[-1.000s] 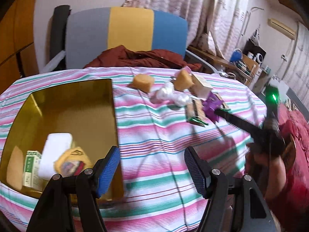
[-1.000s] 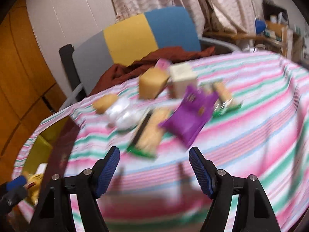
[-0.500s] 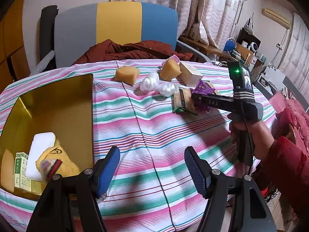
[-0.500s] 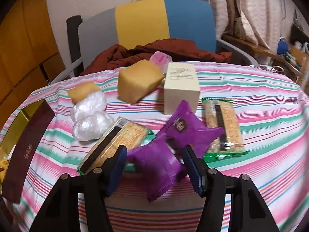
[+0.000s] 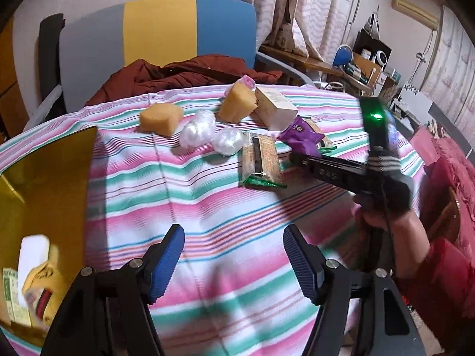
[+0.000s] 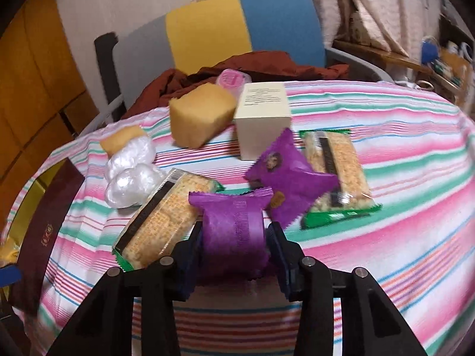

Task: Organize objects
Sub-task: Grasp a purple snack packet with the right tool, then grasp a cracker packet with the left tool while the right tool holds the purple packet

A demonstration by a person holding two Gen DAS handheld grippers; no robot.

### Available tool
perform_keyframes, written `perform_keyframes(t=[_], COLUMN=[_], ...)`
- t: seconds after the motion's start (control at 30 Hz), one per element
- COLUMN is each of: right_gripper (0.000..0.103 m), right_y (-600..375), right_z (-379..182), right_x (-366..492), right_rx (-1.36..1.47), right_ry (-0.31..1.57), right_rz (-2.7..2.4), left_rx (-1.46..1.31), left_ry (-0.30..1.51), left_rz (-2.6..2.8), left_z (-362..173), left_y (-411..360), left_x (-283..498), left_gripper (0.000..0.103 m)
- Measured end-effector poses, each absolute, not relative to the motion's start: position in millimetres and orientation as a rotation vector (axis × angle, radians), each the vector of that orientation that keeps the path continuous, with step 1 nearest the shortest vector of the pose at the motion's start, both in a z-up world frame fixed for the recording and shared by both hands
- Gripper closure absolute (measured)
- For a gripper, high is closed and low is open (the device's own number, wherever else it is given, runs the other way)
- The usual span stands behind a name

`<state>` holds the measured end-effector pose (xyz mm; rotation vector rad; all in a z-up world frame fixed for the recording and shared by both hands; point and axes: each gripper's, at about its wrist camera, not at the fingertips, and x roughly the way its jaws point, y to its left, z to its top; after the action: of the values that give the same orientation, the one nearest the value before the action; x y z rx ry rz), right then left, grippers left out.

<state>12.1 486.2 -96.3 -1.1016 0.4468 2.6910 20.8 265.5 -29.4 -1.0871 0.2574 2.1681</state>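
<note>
The right gripper [image 6: 234, 237] has just been closing its jaws, and its pads now press both sides of a purple snack packet [image 6: 234, 222] at the near edge of the clutter. The left gripper [image 5: 233, 259] hangs open and empty over bare striped cloth, between the clutter and the gold box [image 5: 44, 184] at the left.

By my reading the sorting is partly done. The gold box already holds a white block [image 5: 31, 255], a yellow pouch [image 5: 44, 279] and a small green-printed carton [image 5: 10, 293]. Still out on the desk [image 5: 225, 207] are a second purple packet [image 6: 289, 178], two green-edged cracker packs [image 6: 166, 219] [image 6: 335, 172], two white plastic bundles [image 6: 130, 172], two yellow sponge-like blocks [image 6: 202, 115] [image 6: 124, 138], a cream box [image 6: 264, 118] and a pink-lidded cup [image 6: 231, 78] behind them.

The desk is round and covered with a pink, green and white striped cloth. Beyond its far edge a grey, yellow and blue chair [image 5: 160, 35] carries a dark red jacket [image 5: 184, 72]. Patterned curtains [image 5: 297, 9] hang behind, with cluttered shelves [image 5: 362, 62] at the far right.
</note>
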Motion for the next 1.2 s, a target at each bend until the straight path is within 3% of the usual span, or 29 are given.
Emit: perform_keyframes(t=[0.53, 0.83, 0.9, 0.97, 1.2], right_gripper=[0.061, 0.061, 0.061, 0.061, 0.061], right_y=[508, 509, 509, 509, 509], right_z=[-102, -105, -105, -105, -105], right_x=[47, 46, 46, 47, 47], right_rx=[-0.898, -0.885, -0.884, -0.881, -0.88], right_ry=[0.616, 0.623, 0.625, 0.627, 0.627], right_rz=[2.548, 2.547, 2.548, 2.549, 2.55], left_rx=[-1.01, -0.939, -0.929, -0.915, -0.844], left_ry=[0.44, 0.538, 0.532, 0.519, 0.571], left_rz=[2.124, 2.139, 2.145, 2.126, 2.138], left_z=[-64, -87, -89, -89, -87], left_y=[373, 387, 387, 387, 387], left_x=[-23, -30, -29, -26, -12], left_gripper=[0.033, 0.033, 0.035, 0.049, 0.053])
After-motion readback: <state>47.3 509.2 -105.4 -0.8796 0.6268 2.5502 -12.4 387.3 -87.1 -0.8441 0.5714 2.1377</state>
